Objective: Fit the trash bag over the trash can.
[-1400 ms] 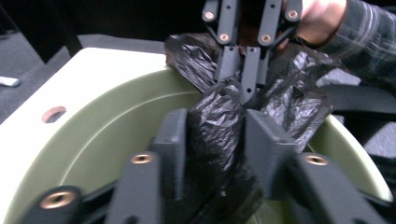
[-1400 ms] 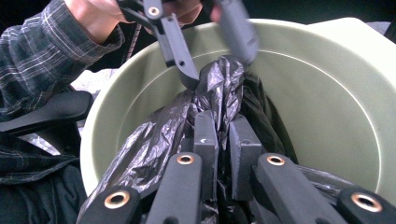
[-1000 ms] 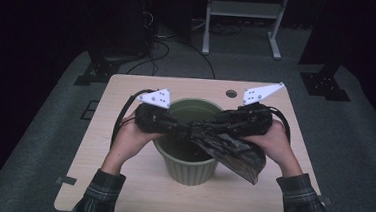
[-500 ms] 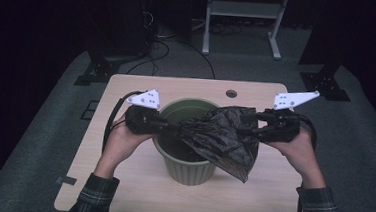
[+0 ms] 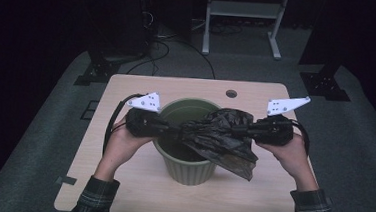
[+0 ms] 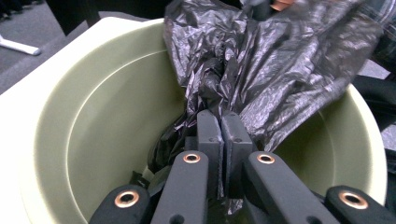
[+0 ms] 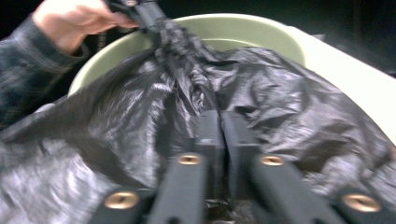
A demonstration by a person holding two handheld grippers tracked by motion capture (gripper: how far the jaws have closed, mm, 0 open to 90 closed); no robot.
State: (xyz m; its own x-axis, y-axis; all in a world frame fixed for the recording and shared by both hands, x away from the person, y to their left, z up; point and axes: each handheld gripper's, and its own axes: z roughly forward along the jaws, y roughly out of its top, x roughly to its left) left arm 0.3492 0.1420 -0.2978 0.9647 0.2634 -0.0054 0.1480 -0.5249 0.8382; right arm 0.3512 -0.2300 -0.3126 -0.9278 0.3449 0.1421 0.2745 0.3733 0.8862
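A crumpled black plastic bag (image 5: 224, 138) hangs stretched over the mouth of a pale green pot (image 5: 189, 171) in the middle of the table. At the pot's left rim my left gripper (image 5: 177, 130) is shut on one bunched end of the bag (image 6: 261, 60), with its jaws pressed together over the pot's inside (image 6: 93, 93). From the right, my right gripper (image 5: 237, 129) has just closed and is shut on the other side of the bag (image 7: 289, 107). Across the pot (image 7: 233, 28), the left gripper (image 7: 149, 18) pinches the far end. Part of the bag droops over the pot's front right.
The pot stands on a light wooden table (image 5: 249, 200) that has a cable hole (image 5: 231, 94) at its back edge. On the dark floor behind are cables (image 5: 165, 39) and a white frame stand (image 5: 242, 19). The person's forearms enter from the bottom.
The right gripper moved out to the right, pulling the bag wider across the pot, and its jaws closed on the bag. The left gripper stayed at the pot's left rim.
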